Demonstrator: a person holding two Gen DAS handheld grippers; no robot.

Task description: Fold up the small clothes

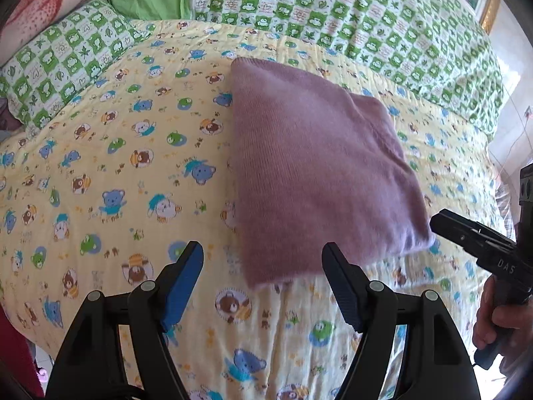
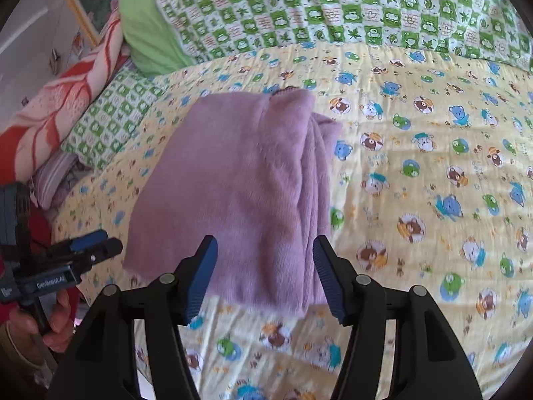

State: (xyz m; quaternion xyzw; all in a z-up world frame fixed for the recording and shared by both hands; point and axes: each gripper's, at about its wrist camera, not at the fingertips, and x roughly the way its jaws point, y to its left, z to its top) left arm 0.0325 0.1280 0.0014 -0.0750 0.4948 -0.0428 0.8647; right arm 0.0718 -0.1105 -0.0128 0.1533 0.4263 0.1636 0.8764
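A small purple knit garment [image 1: 309, 173] lies folded into a neat rectangle on the yellow bear-print sheet [image 1: 116, 173]. It also shows in the right wrist view [image 2: 233, 193], with stacked folded edges along its right side. My left gripper [image 1: 263, 266] is open and empty, just short of the garment's near corner. My right gripper [image 2: 265, 266] is open and empty, hovering over the garment's near edge. The right gripper also shows at the right edge of the left wrist view [image 1: 443, 223]. The left gripper shows at the left of the right wrist view [image 2: 100, 241].
A green-and-white checked quilt [image 1: 366, 10] runs along the back of the bed. A green pillow [image 2: 146, 33] and a red-and-cream blanket [image 2: 56, 106] lie at the head end. A gold picture frame [image 1: 488, 6] hangs on the wall.
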